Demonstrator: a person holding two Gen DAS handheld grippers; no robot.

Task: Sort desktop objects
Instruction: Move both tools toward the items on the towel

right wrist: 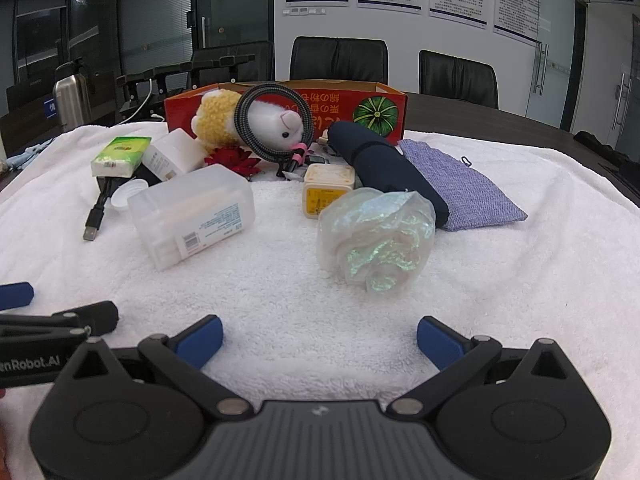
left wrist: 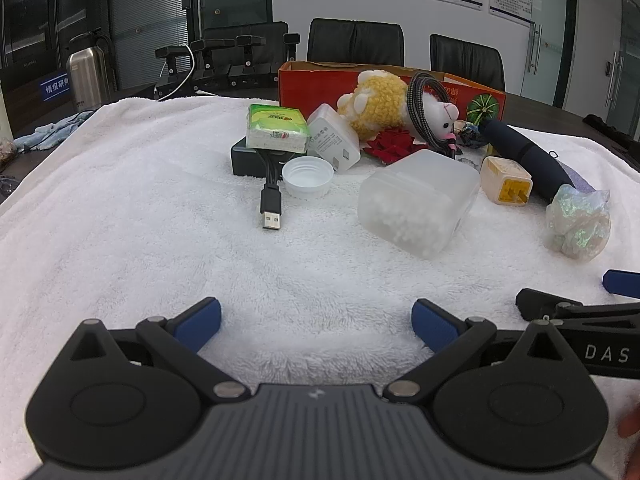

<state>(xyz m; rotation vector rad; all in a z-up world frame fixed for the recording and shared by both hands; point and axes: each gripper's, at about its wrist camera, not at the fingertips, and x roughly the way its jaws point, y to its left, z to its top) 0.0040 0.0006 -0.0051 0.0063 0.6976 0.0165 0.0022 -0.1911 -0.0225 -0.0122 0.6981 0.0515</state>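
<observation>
2 chargers (left wrist: 333,136) (right wrist: 328,189), 1 plush (right wrist: 256,122), 1 cable (coiled) (right wrist: 244,120), 1 tissue pk (left wrist: 277,127)

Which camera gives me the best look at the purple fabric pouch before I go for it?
The right wrist view: the purple fabric pouch lies nearly whole on the white towel, only its near edge tucked under the dark blue umbrella. In the left wrist view just a sliver shows past the umbrella.
</observation>
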